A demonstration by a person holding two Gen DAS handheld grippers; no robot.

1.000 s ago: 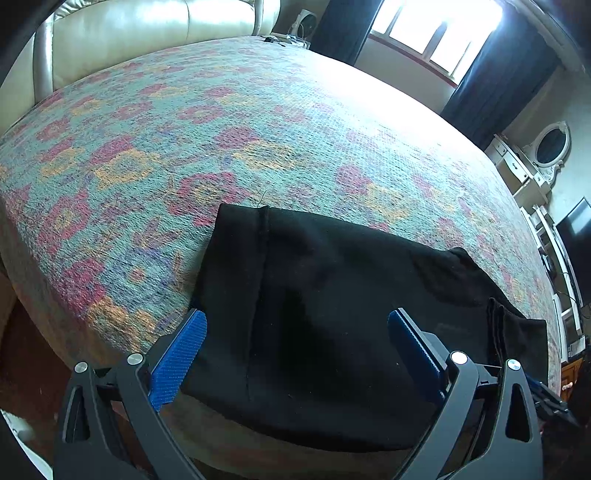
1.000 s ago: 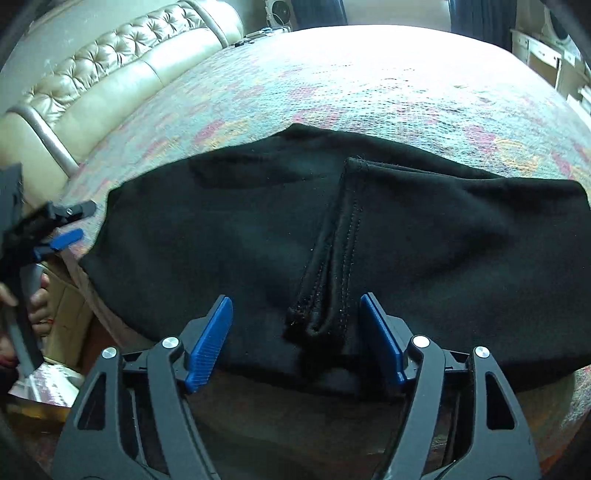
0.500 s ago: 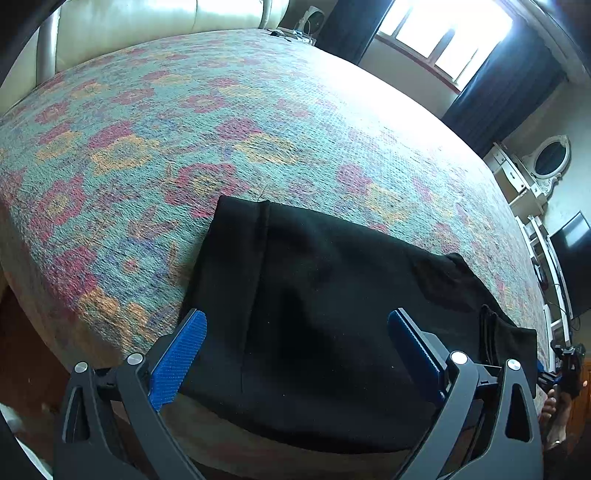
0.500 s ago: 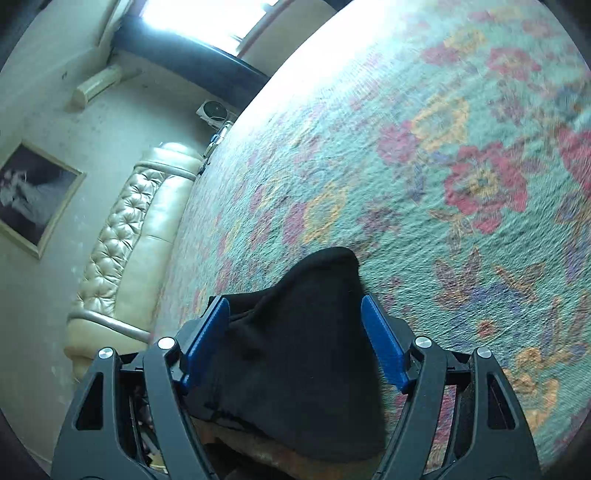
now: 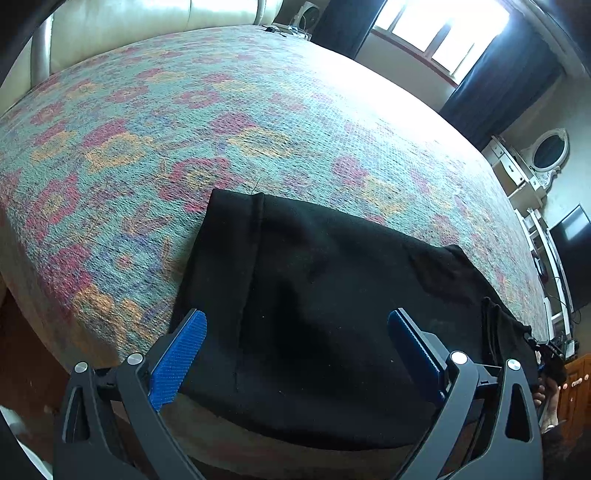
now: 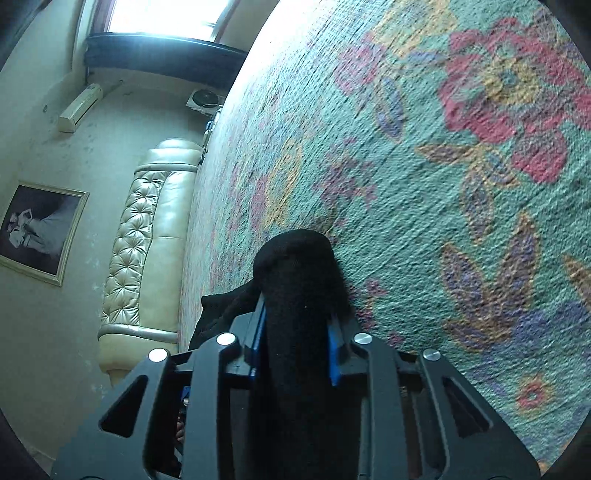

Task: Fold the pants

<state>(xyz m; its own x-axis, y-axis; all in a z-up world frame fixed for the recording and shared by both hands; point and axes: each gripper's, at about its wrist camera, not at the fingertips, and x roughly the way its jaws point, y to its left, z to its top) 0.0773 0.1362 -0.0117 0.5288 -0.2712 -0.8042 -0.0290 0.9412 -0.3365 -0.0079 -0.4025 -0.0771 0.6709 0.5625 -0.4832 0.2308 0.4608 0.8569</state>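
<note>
The black pants (image 5: 314, 314) lie folded lengthwise near the front edge of the flowered bedspread (image 5: 221, 129). My left gripper (image 5: 295, 347) hovers open over their left end, its blue pads wide apart and touching nothing. At the pants' far right end, the right gripper (image 5: 550, 354) and a hand show small in the left wrist view. In the right wrist view, my right gripper (image 6: 297, 332) is rolled sideways and its jaws are closing. A bunched ridge of the black pants (image 6: 299, 266) fills the gap, and the blue pads press on it.
The bedspread (image 6: 443, 166) stretches far behind the pants. A cream tufted headboard (image 6: 147, 240) stands at the bed's far end. A window with dark curtains (image 5: 443, 33), a white dresser with mirror (image 5: 532, 166) and a dark screen (image 5: 572, 254) line the right side.
The right gripper swung to the pants' right end, rolled sideways and closed its wide-open jaws onto the cloth. The left gripper stayed in place, open.
</note>
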